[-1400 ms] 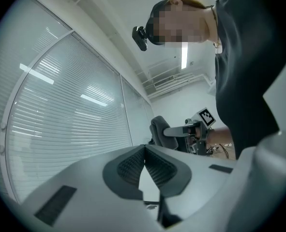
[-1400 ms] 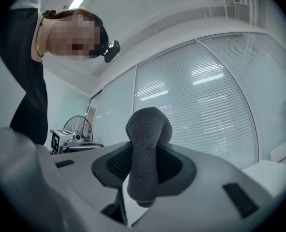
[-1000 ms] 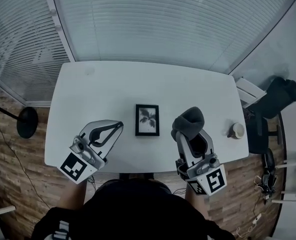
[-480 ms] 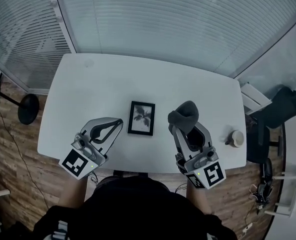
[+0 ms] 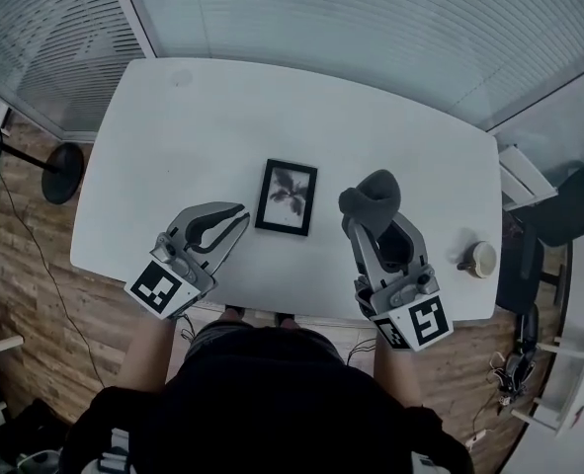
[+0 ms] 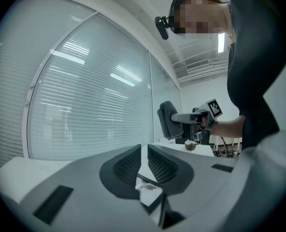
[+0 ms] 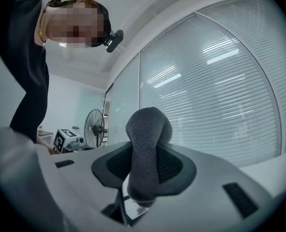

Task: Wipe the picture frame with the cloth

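A small black picture frame point(image 5: 287, 197) with a leaf print lies flat near the middle of the white table point(image 5: 212, 117). My left gripper point(image 5: 240, 212) hovers just left of the frame's near corner; its jaws are opening, a thin gap shows and nothing is between them. In the left gripper view those jaws point(image 6: 143, 151) point level, with the frame's corner point(image 6: 147, 190) low between them. My right gripper point(image 5: 375, 227) stays to the frame's right, shut on a folded dark grey cloth point(image 5: 371, 200) that bulges past the fingertips. The cloth point(image 7: 145, 149) stands upright in the right gripper view.
A small cup point(image 5: 481, 258) sits near the table's right edge. A floor fan's base point(image 5: 62, 159) stands off the left end, and a dark office chair point(image 5: 568, 205) off the right. Window blinds run behind the table's far edge.
Both grippers have sunk toward the table, staying on either side of the frame. The left jaws have parted a little. The cloth remains gripped.
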### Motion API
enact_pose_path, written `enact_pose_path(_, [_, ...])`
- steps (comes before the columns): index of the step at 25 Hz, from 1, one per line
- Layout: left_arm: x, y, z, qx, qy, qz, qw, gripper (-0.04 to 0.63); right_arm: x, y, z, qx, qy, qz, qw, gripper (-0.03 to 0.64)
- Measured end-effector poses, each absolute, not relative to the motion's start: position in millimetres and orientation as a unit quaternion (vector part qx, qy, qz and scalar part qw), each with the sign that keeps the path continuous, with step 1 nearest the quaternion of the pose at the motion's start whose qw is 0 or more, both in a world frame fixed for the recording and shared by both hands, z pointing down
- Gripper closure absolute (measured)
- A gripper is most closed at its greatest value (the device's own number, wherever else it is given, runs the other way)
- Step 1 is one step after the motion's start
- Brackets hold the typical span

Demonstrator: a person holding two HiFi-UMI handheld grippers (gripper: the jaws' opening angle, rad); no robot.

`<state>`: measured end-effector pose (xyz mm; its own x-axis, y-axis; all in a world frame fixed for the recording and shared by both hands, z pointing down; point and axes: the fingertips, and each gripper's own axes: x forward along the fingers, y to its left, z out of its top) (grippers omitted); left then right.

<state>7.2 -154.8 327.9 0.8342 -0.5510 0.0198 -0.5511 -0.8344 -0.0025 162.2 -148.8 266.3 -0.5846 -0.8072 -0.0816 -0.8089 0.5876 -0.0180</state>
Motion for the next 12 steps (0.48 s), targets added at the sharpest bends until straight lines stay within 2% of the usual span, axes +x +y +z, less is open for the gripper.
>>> enact_pose_path(2, [9,-154,346,0.958,-0.286,0.028,0.018,0.505,162,-149,273,-0.453,0.891,0.002,0.038,0.495])
enact_pose_path(4, [10,-155,362,0.956,-0.287,0.046,0.035,0.418,161,-150,279,-0.451,0.892,-0.004,0.035,0.495])
enact_pose_path(12, [24,-163,420,0.946,-0.283,0.139,0.073,0.286,159,-159,294,-0.449,0.893,-0.022,0.024,0.495])
